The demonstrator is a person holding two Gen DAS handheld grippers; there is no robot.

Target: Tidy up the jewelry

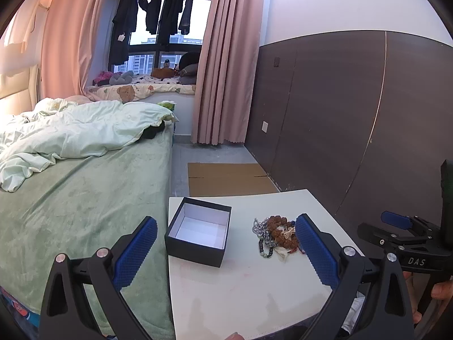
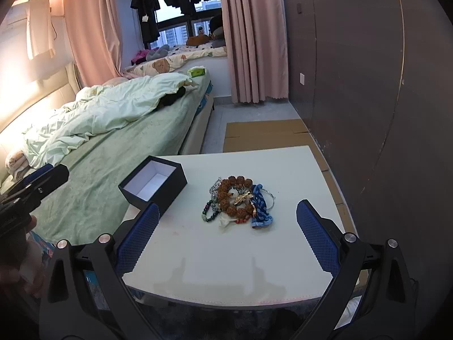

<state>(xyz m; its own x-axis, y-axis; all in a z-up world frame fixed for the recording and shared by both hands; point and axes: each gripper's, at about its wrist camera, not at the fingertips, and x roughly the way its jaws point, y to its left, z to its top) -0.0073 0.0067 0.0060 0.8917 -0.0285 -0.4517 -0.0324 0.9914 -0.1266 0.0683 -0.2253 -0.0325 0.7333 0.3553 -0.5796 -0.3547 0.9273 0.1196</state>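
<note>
A heap of jewelry [image 2: 239,202] lies on the white table [image 2: 254,255]: a brown bead bracelet, dark beads, a silver chain and a blue braided band. It also shows in the left wrist view [image 1: 279,233]. An open black box [image 1: 199,231] with a white, empty inside stands left of the heap; it also shows in the right wrist view [image 2: 154,188]. My left gripper [image 1: 226,250] is open and empty above the table's near part. My right gripper [image 2: 226,236] is open and empty, in front of the heap.
A bed [image 1: 70,192] with a green sheet and rumpled quilt runs along the table's left side. A dark panelled wall [image 1: 354,127] stands on the right. Flat cardboard [image 1: 229,178] lies on the floor beyond the table. The right gripper also shows at the right edge of the left wrist view [image 1: 396,226].
</note>
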